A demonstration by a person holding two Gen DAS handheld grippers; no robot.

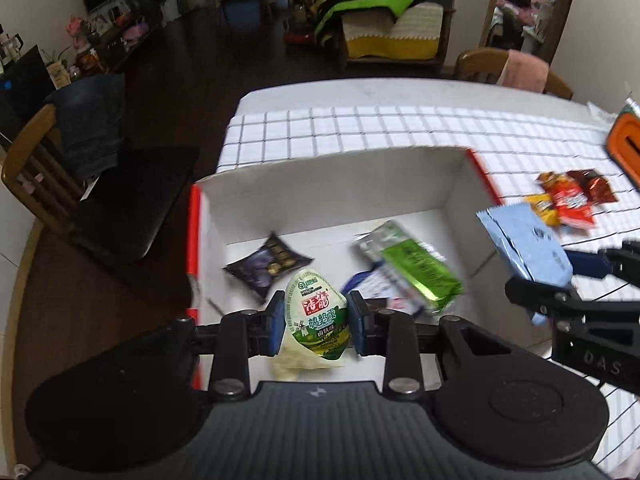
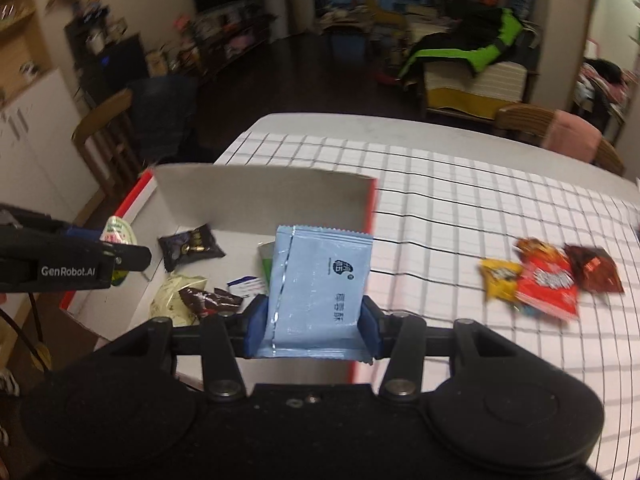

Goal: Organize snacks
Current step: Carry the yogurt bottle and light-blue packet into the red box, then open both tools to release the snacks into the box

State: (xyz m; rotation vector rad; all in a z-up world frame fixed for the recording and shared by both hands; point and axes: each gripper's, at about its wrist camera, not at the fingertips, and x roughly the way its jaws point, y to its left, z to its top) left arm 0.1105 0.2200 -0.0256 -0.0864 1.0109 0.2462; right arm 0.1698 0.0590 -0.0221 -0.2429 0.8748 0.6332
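Observation:
My left gripper (image 1: 316, 324) is shut on a green-and-white egg snack pack (image 1: 316, 316) and holds it over the near side of the open white box (image 1: 328, 176). My right gripper (image 2: 312, 322) is shut on a light blue packet (image 2: 320, 292) and holds it above the box's right wall (image 2: 370, 216); the packet also shows in the left wrist view (image 1: 528, 244). Inside the box lie a dark packet (image 1: 268, 266), a green packet (image 1: 412, 266) and a pale yellow packet (image 2: 172, 296).
Red, yellow and dark red snack packets (image 2: 548, 280) lie on the checked tablecloth (image 2: 460, 208) to the right of the box. A wooden chair (image 1: 80, 188) stands left of the table, another (image 1: 516, 70) at the far side. An orange object (image 1: 626, 144) sits at the right edge.

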